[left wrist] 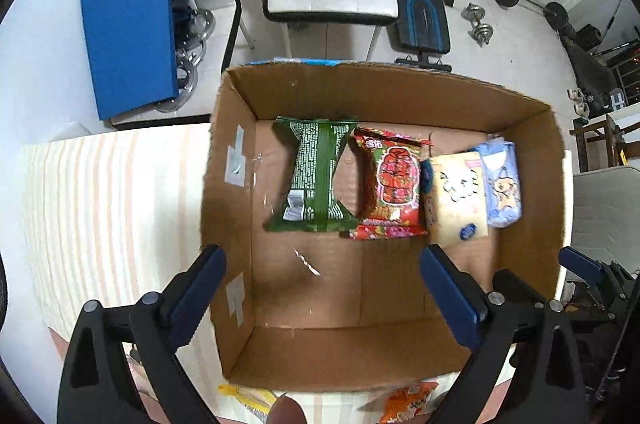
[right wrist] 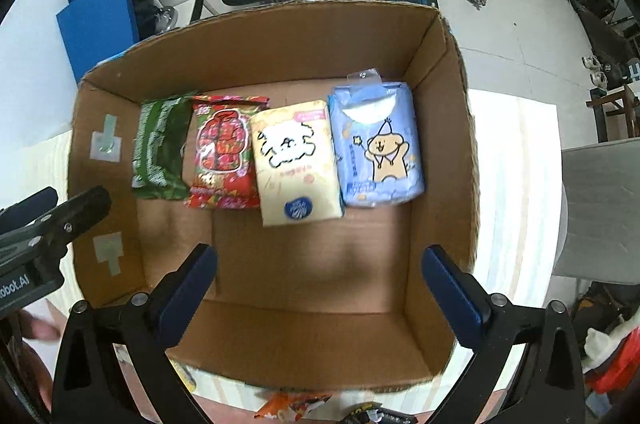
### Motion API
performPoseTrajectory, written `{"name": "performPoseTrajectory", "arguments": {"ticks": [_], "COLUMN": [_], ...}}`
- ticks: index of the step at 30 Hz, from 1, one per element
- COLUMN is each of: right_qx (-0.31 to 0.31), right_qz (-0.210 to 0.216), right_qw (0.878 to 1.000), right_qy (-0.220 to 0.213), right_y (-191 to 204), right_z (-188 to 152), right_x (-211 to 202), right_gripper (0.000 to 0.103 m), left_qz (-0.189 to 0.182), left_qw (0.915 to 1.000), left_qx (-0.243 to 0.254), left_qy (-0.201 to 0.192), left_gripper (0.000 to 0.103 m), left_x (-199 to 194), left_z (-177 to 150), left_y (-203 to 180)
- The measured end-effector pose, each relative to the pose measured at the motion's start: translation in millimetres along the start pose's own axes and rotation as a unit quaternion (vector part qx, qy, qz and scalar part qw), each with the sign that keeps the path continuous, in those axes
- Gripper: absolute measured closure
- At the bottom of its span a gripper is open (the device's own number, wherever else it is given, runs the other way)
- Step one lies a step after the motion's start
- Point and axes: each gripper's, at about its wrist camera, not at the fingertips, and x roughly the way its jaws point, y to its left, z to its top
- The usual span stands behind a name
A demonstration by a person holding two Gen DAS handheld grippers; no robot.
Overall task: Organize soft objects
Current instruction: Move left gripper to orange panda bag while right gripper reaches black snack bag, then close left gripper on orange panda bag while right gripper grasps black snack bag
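The open brown cardboard box (right wrist: 276, 51) is seen to be matt corrugated paperboard with ragged cut edges, patched on one inner wall with dull grey tape (right wrist: 106, 143). The green snack packet (left wrist: 314, 175) and the red printed snack packet (right wrist: 224, 151) are wrapped in crinkled glossy plastic film, while the cream tissue pack (right wrist: 296, 163) and the pale blue tissue pack (right wrist: 378, 143) are covered in smoother, softly shining film (light is caught on both). The striped cloth (left wrist: 100, 207) under the box looks matt and woven.

Blk grippers (left wrist: 322, 288), blue pads (right wrist: 188, 280)
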Motion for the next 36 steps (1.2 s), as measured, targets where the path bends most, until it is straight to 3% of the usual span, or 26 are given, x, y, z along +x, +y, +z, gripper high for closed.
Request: {"name": "performPoseTrajectory", "arguments": {"ticks": [10, 14, 17, 20, 23, 27, 33, 36], "right_qx": [-0.012, -0.015, -0.022, -0.035, -0.070, -0.097, -0.126, -0.116], "right_qz": [0.028, 0.063, 0.077, 0.060, -0.003, -0.034, -0.073, -0.054], "right_qw": [0.997, 0.993, 0.992, 0.995, 0.998, 0.992, 0.981, 0.983], "right_qy": [-0.070, -0.096, -0.102, -0.068, -0.005, 0.077, 0.130, 0.134], "right_y": [6.3, 3.0, -11.1, -29.8, -48.1, -67.6, -70.5, -70.8], "right_z": [-49.3, -85.2, -126.6, -173.9, -223.0, -266.1, -295.1, -303.4], "right_x": [-64.9, -93.0, -99.7, -78.3, -32.1, 35.4, 116.5, 131.2], "right_gripper": [0.000, 0.000, 0.000, 0.000, 0.000, 0.000, 0.000, 0.007], "left_qz": [-0.008, -0.002, 0.018, 0.047, 0.072, 0.078, 0.097, 0.088], "left_qw": [0.9976, 0.9948, 0.9919, 0.9895, 0.9874, 0.9852, 0.9758, 0.9720], "left_qx": [-0.011, 0.003, 0.047, 0.093, 0.122, 0.153, 0.195, 0.217], "left_qy": [-0.069, -0.102, -0.116, -0.100, -0.071, -0.001, 0.021, 0.025], "left_gripper": [0.004, 0.004, 0.004, 0.004, 0.004, 0.004, 0.013, 0.014], "left_x": [-80.3, -109.0, -116.2, -102.3, -70.4, -12.0, 28.1, 32.2], "left_z": [-51.1, -92.9, -134.2, -176.7, -213.8, -246.8, -267.7, -268.4], "left_y": [-8.5, -16.7, -34.1, -51.4, -62.4, -73.7, -95.8, -112.2]}}
